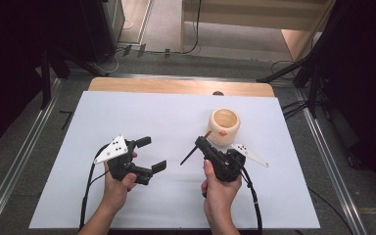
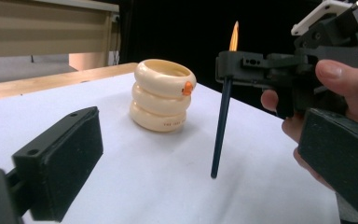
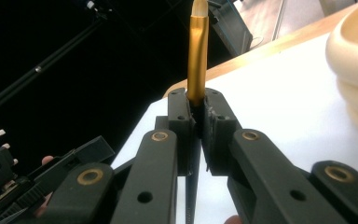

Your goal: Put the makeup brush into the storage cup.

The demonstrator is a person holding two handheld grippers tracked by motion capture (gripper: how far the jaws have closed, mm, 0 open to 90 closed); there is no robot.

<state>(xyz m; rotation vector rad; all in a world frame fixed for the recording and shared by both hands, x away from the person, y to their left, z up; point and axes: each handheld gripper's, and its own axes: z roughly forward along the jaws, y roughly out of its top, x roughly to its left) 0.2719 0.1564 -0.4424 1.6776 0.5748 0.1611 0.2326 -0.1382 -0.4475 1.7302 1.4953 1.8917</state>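
A line of small dark print is seen low on the cream ringed holder (image 2: 163,95), too small to be read, and an orange knob is set on its side. The right gripper (image 1: 203,143) is pressed shut on a dark-handled brush (image 2: 222,121) with a gold ferrule, the holder standing just beyond its jaws, while the left gripper (image 1: 152,153) is spread wide with nothing between its jaws. A white sheet (image 1: 127,210) is laid over the wooden table (image 1: 176,86), with grey floor and black curtains around.
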